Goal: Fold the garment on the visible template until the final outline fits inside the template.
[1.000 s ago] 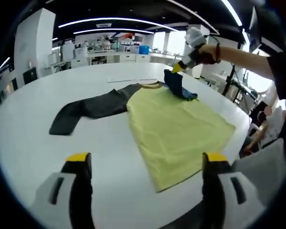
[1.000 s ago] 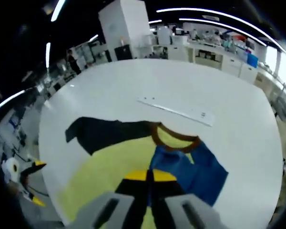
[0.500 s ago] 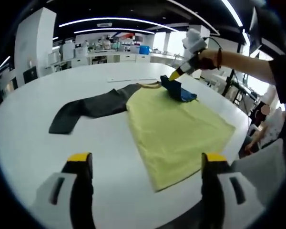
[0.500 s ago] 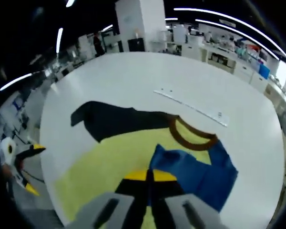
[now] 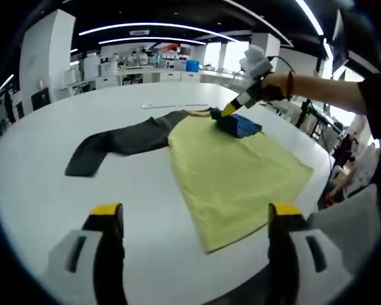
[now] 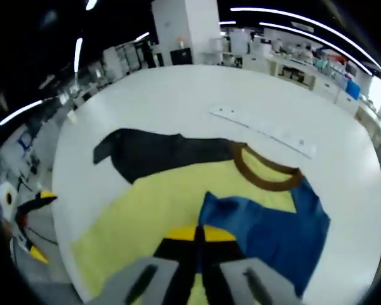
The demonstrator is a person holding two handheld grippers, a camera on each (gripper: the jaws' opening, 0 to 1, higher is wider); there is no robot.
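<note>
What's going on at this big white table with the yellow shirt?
A person with a gripper in each hand is folding a yellow shirt spread on a round white table. The right gripper is shut on the blue sleeve, which it has folded in over the yellow body. The dark sleeve lies stretched out flat, not yet folded. The left gripper hovers open near the table's edge, holding nothing.

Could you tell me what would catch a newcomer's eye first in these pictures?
A yellow shirt lies spread on the round white table, its dark sleeve stretched out to one side. At the collar end, the right gripper, jaws shut, pinches the blue sleeve folded over the yellow body.
</note>
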